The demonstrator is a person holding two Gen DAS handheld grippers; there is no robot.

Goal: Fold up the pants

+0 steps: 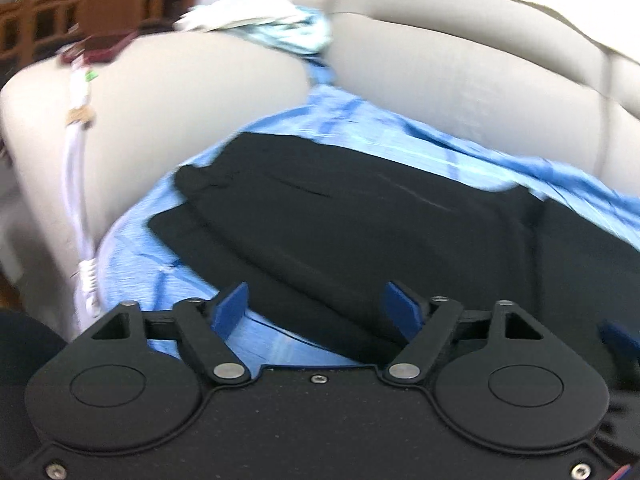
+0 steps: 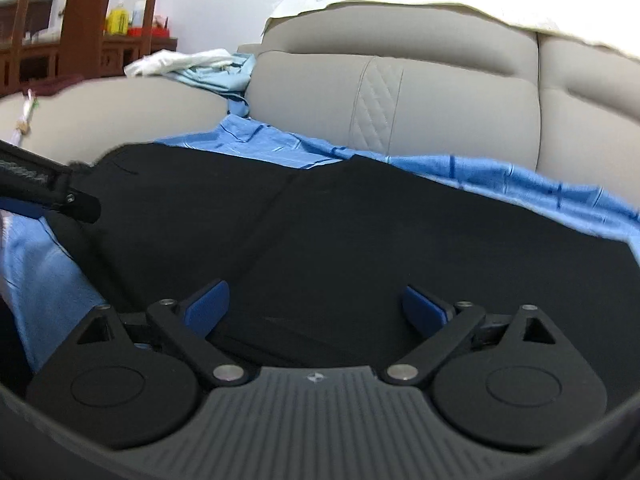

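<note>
One pair of black pants (image 2: 320,232) lies flat on a blue sheet (image 2: 500,176) spread over the seat of a grey sofa (image 2: 460,104), with one part folded over on top. The left gripper (image 1: 316,312) and the right gripper (image 2: 316,306) both hang low over the near edge of the pants, each with its two blue jaws spread wide and holding nothing. More light cloth (image 2: 192,64) sits bunched on the sofa's arm, and a wooden shelf (image 2: 80,36) with a yellow bottle (image 2: 118,20) stands behind.
</note>
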